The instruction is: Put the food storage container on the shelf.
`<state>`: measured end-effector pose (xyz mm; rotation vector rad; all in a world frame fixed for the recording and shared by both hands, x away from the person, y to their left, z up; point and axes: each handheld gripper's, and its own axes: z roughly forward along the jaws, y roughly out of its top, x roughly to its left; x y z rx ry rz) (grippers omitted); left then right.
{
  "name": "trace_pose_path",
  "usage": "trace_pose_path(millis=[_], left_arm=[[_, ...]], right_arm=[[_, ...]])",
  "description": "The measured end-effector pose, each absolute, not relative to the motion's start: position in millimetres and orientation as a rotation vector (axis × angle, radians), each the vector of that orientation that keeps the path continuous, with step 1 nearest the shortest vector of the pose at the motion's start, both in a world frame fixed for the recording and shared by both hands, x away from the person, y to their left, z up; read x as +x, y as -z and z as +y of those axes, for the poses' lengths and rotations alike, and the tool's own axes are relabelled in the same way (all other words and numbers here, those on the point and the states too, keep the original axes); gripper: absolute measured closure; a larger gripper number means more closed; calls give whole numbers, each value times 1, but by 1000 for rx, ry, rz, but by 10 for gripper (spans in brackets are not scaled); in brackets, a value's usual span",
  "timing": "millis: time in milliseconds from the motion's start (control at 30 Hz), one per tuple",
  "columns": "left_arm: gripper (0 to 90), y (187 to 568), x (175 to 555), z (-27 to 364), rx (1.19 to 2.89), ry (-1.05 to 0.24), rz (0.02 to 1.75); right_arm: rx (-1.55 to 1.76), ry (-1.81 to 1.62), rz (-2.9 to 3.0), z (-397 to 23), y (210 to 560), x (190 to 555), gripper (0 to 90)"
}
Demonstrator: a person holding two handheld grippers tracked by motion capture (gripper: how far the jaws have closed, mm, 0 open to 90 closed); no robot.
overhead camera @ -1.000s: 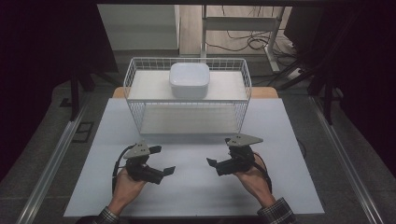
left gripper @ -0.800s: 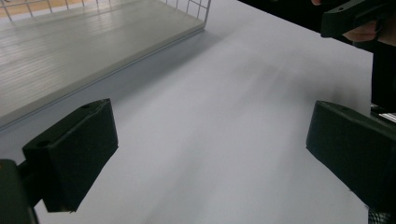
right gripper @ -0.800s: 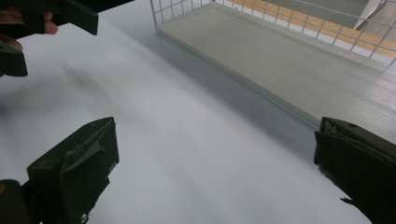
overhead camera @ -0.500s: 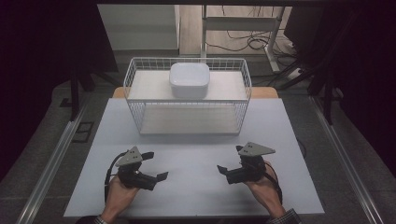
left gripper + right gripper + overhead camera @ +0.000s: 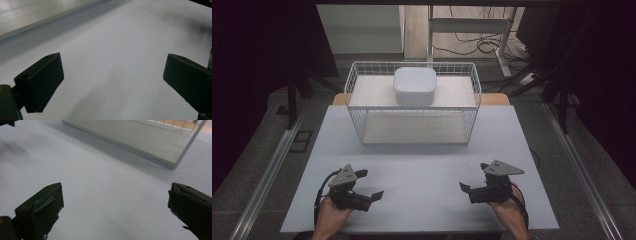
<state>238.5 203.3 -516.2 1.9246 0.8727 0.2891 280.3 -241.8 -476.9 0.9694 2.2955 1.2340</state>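
Observation:
A white wire rack (image 5: 357,115) stands at the back middle of the white table (image 5: 422,165). A white square bowl (image 5: 414,85) rests on the rack's upper shelf. My left gripper (image 5: 371,184) sits low over the table's near left, held by a hand, open with nothing between its jaws. My right gripper (image 5: 473,177) mirrors it at the near right, also open and empty. The left gripper view has the left gripper (image 5: 112,80) wide over bare table. In the right gripper view the right gripper (image 5: 115,205) is spread, with the rack's lower shelf (image 5: 140,140) ahead.
Metal floor rails (image 5: 272,170) run along both sides of the table. A white frame and loose cables (image 5: 472,45) lie behind the rack. Bare white surface stretches between the rack and the two grippers.
Both hands have drawn back toward the near edge and spread farther apart, the left going left and the right going right. Both grippers stay open. The rack and bowl have not moved.

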Motion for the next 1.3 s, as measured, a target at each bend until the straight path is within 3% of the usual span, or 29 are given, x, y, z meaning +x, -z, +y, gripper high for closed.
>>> trace_pose_path(millis=[667,1300], left_arm=[[26,529,221,234,1910,-276,987],[19,541,223,239,1941,-161,1097]], right_arm=[[1149,-1115,2273,-288,499,253,0],[1277,-1022,2317,-296,511,248,0]])
